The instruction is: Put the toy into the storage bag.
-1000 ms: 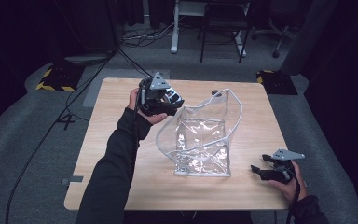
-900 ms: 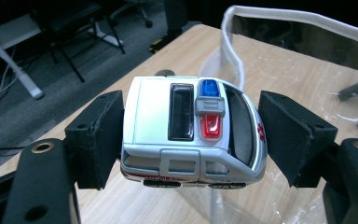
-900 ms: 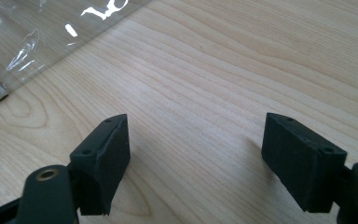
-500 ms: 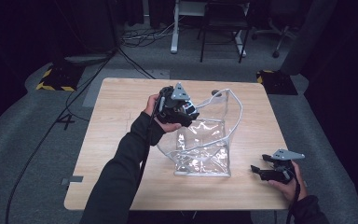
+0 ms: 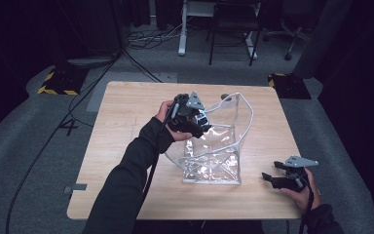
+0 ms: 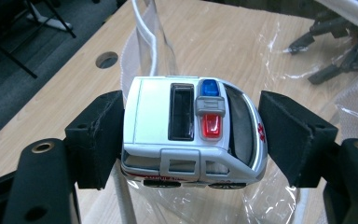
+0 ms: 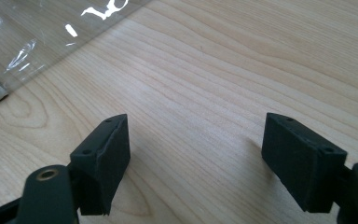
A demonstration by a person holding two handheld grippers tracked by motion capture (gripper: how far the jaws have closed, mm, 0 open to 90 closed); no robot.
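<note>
Toy ambulance (image 6: 193,133): clamped in left gripper (image 5: 189,117) above clear bag (image 5: 214,151) mid-desk, not yet dropped in; right gripper (image 7: 196,158) released.

clear bag (image 5: 219,151) mid-table, bare wooden table (image 5: 126,126) either side

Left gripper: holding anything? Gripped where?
Left gripper is shut on a white toy ambulance, its pads clamping the front and rear ends. Right gripper is open, holding nothing.
</note>
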